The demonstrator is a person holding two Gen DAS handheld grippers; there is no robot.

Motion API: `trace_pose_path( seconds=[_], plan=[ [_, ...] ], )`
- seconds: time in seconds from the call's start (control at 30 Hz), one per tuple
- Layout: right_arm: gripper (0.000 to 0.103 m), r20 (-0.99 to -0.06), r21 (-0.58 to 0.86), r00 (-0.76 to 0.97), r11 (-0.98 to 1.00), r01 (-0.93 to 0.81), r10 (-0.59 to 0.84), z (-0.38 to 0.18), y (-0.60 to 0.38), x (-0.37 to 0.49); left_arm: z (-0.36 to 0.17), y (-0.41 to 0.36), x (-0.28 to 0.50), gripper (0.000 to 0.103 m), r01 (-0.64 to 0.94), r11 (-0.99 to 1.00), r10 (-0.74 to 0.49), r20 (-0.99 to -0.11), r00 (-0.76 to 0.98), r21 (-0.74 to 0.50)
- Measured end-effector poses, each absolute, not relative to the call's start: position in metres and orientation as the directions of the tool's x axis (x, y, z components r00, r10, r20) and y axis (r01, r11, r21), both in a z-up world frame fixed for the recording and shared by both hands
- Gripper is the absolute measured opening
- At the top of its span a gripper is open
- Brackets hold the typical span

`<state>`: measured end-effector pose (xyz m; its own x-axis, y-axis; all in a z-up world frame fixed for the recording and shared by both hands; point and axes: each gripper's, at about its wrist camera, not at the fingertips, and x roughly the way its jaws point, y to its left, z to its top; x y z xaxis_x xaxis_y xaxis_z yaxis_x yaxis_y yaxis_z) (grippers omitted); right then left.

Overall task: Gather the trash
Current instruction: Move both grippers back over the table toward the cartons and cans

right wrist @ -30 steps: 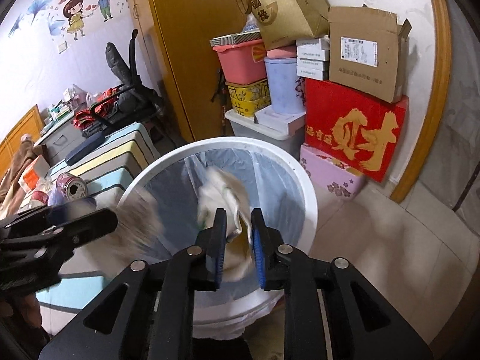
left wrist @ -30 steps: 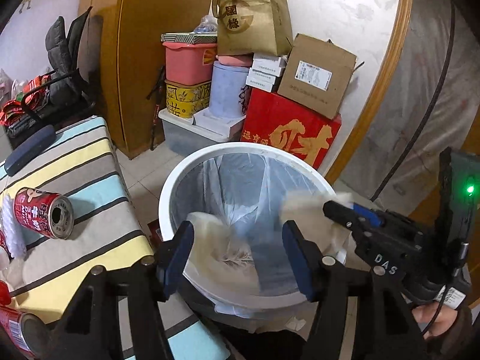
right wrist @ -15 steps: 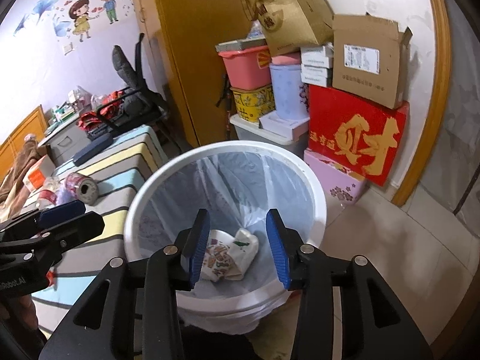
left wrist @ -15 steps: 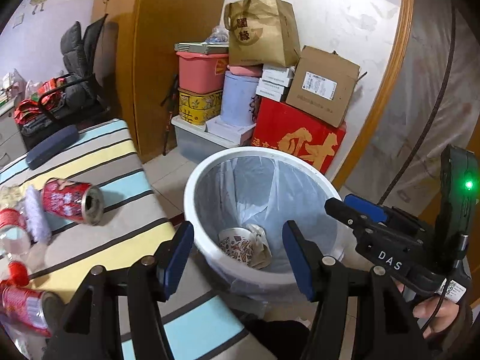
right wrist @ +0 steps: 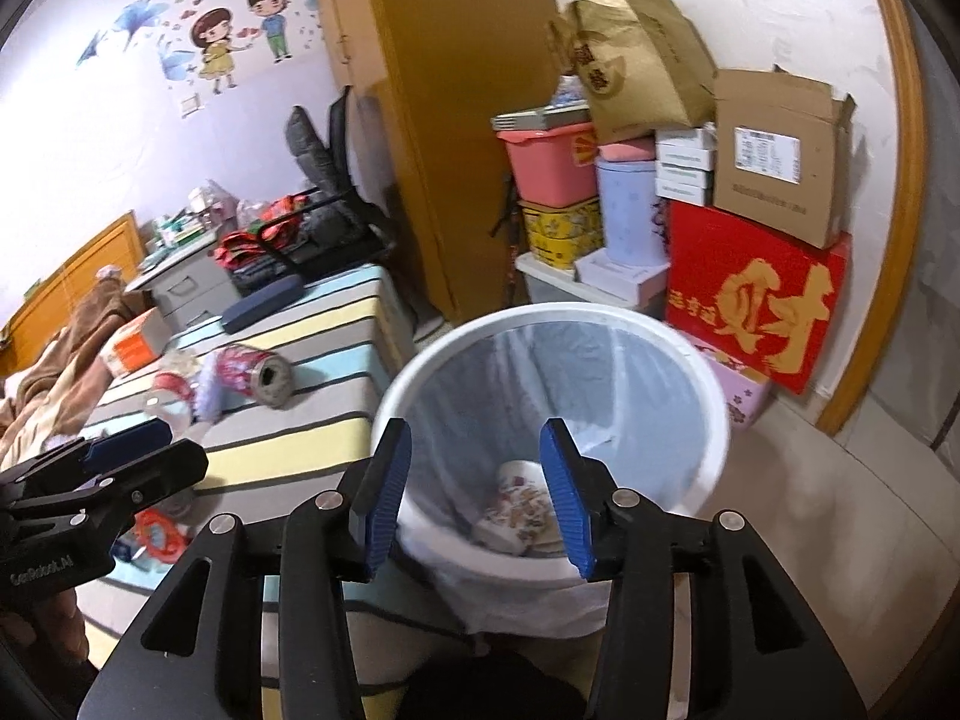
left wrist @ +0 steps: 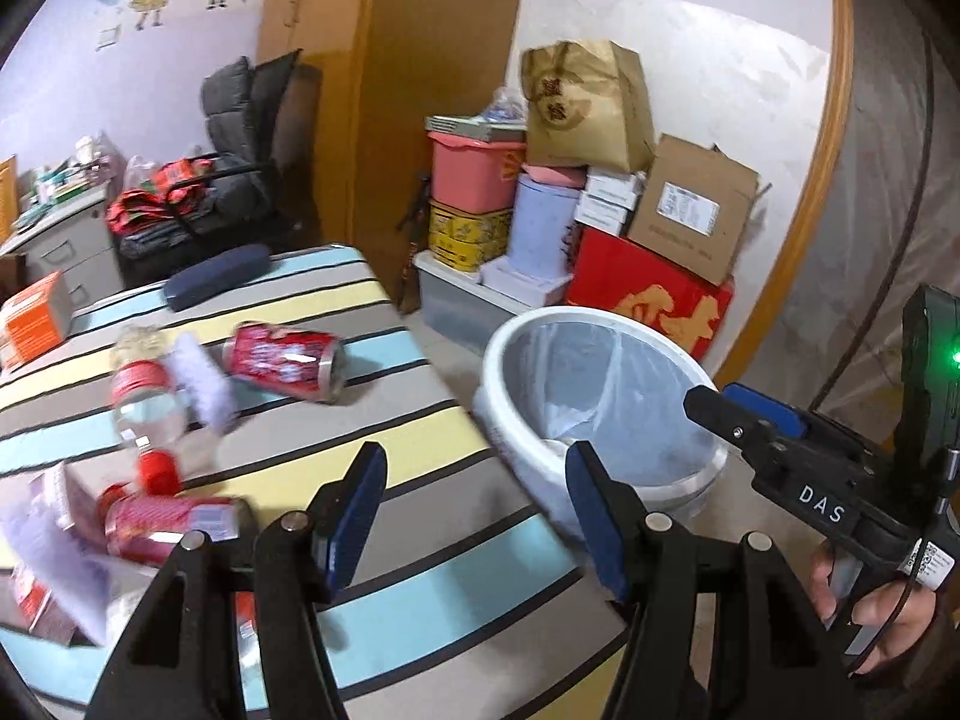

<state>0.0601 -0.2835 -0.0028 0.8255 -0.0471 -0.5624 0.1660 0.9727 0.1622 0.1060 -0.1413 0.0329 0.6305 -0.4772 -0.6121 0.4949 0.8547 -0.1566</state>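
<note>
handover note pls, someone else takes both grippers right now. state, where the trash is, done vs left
Left gripper: open, empty, over the striped table edge.
Right gripper: open, empty, above the white bin.
Done: crumpled printed paper lies at the bottom of the lined bin.
Left on the table: a red can on its side, a second red can nearer the left gripper, a clear bottle with a red label and a white wrapper beside it. More scraps at the near left corner, too blurred to name.
Orange box and dark case may not be trash.
</note>
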Motion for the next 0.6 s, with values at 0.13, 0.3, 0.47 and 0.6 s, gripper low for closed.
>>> trace_pose_path(
  seconds=[0.13,0.3,0.47,0.6],
  plan=[
    [0.053,-0.558,0.176,0.83,0.979,0.104,0.012,-0.004,-0.263,0.063,0.035,-0.11,0.097,0.066,0.445,0.883,-0.441,-0.595,0.673,-0.151],
    [0.056,-0.561,0.184,0.823,0.982,0.027,0.083,-0.007,-0.235,0.066,0.038,-0.066,0.085,0.067,0.37,0.915,-0.391,-0.57,0.722,-0.159],
    [0.056,-0.561,0.198,0.816,0.98,-0.029,0.138,-0.008,-0.215,0.068,0.039,-0.026,0.078,0.068,0.295,0.943,-0.328,-0.56,0.761,-0.152],
    [0.056,-0.574,0.2,0.801,0.978,-0.064,0.17,-0.013,-0.195,0.071,0.034,0.004,0.077,0.068,0.234,0.962,-0.274,-0.569,0.775,-0.143]
  ],
)
